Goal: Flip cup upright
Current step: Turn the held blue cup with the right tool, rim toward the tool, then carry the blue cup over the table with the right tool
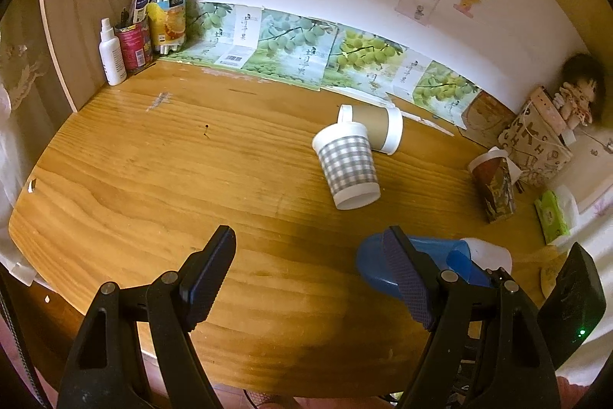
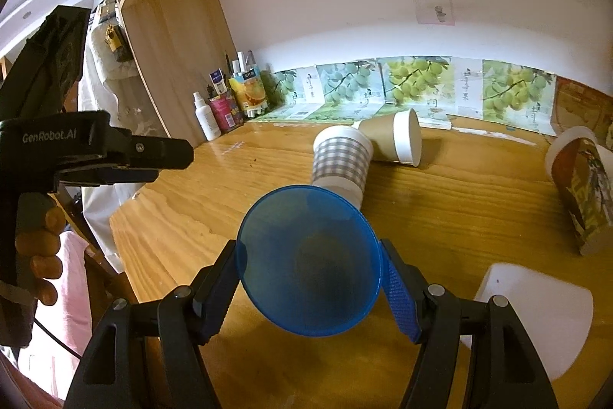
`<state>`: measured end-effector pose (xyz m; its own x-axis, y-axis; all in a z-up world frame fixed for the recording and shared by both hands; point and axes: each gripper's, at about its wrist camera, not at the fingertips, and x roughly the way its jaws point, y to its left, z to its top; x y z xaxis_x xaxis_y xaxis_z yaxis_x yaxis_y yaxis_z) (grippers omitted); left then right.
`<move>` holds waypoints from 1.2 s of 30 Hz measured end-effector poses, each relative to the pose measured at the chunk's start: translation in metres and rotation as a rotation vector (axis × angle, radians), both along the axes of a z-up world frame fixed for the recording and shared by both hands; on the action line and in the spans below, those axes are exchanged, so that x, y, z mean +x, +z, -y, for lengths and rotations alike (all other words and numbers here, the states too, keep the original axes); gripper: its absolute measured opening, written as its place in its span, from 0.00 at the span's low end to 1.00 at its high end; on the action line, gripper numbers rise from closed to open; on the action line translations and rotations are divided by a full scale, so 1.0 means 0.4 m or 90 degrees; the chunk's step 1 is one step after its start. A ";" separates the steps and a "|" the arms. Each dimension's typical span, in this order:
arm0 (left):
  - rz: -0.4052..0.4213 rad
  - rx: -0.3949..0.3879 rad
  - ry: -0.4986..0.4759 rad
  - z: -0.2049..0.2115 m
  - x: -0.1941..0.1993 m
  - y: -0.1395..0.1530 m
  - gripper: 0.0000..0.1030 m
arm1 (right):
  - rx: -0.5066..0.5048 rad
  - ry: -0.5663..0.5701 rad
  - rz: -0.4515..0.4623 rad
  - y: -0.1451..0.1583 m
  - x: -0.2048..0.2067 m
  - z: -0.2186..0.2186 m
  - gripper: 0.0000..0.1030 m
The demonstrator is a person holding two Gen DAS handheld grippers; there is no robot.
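Blue cup (image 2: 308, 261) on its side low centre of right wrist view, mouth toward the camera, axis along the fingers; right gripper (image 2: 306, 288) jaws pinch its rim; left gripper (image 1: 306, 278) jaws spread, empty, over the desk (image 1: 172, 179).

Blue translucent plastic cup (image 2: 308, 261), wide mouth turned straight at the right wrist camera, sits between the right gripper (image 2: 306, 294) jaws, which press its sides just below the rim. It's tipped on its side, base pointing away over the worktop (image 2: 459, 209). From the left wrist view the same cup (image 1: 429, 263) shows lying low, possibly lifted off the wood, though that's hard to judge.
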<state>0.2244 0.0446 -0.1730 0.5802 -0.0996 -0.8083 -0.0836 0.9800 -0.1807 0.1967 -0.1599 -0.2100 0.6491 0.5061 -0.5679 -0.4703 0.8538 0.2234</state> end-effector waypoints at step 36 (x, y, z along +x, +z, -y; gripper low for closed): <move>0.004 0.009 -0.019 -0.082 -0.165 0.029 0.80 | -0.048 -0.078 -0.048 -0.043 -0.059 -0.029 0.79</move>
